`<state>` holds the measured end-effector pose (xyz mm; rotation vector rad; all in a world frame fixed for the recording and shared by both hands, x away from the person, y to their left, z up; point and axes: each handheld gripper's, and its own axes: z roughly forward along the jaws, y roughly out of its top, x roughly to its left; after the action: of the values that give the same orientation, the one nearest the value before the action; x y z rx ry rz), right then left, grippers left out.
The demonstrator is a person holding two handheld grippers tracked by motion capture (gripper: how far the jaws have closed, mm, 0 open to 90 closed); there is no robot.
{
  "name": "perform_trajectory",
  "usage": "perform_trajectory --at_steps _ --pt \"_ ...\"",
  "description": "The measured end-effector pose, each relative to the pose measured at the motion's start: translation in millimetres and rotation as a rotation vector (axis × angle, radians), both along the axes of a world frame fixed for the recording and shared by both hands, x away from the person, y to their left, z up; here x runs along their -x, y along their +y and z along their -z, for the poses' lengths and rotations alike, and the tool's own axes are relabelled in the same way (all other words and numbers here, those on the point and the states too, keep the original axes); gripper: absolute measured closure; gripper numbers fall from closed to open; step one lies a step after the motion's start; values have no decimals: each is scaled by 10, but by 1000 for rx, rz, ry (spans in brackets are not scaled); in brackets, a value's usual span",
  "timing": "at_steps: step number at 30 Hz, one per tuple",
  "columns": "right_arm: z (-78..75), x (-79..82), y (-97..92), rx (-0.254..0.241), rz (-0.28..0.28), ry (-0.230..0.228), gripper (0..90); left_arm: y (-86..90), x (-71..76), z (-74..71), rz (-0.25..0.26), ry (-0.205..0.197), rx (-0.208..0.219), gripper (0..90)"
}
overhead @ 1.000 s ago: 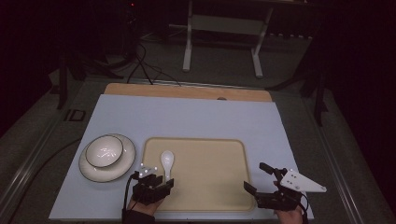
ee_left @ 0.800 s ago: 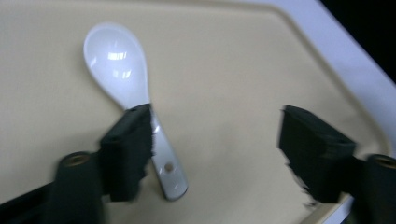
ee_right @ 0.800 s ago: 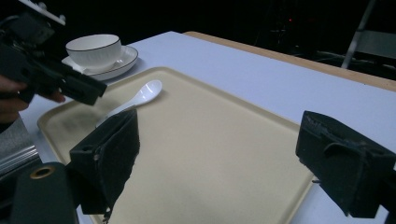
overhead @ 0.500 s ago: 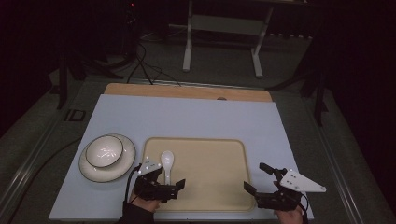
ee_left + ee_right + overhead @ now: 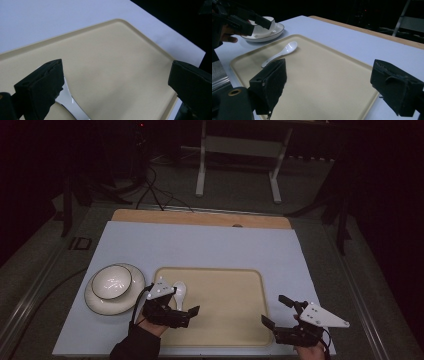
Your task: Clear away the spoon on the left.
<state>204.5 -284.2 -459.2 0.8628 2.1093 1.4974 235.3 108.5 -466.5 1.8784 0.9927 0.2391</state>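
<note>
A white spoon (image 5: 179,292) (image 5: 280,53) lies on the left part of the beige tray (image 5: 230,290) (image 5: 324,75), its bowl pointing away from me. My left gripper (image 5: 184,302) (image 5: 117,72) hovers just above the spoon's handle (image 5: 71,101). Its jaws have just been opening and now stand open with nothing between them. In the right gripper view the left gripper (image 5: 244,21) shows at the upper left. My right gripper (image 5: 276,311) (image 5: 332,80) is open and empty at the tray's near right corner.
A white bowl (image 5: 112,281) (image 5: 265,25) sits on a white plate (image 5: 95,300) (image 5: 274,33) left of the tray. Everything rests on a pale mat (image 5: 200,245) over a wooden table edge (image 5: 200,217). A metal stand (image 5: 240,165) and cables are on the dark floor beyond.
My left gripper's jaws have spread wide and the gripper has lifted off the tray. The spoon stays lying on the tray. The right gripper has not moved.
</note>
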Motion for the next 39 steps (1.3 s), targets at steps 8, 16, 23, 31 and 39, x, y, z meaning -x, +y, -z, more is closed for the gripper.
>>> perform_trajectory --at_steps 8,16,23,31,39 --pt "4 15 -8 4 4 -2 136 94 -46 -96 29 -20 -22 8" --pt "3 51 -30 11 14 -2 136 234 -54 -157 30 -25 -47 8" --pt "3 72 -58 7 23 -1 136 383 -34 -204 11 -10 -47 9" --pt "8 76 -54 13 27 0 136 552 56 -228 8 -31 -73 9" --pt "15 67 -45 18 33 4 136 671 163 -137 -10 -20 -67 9"
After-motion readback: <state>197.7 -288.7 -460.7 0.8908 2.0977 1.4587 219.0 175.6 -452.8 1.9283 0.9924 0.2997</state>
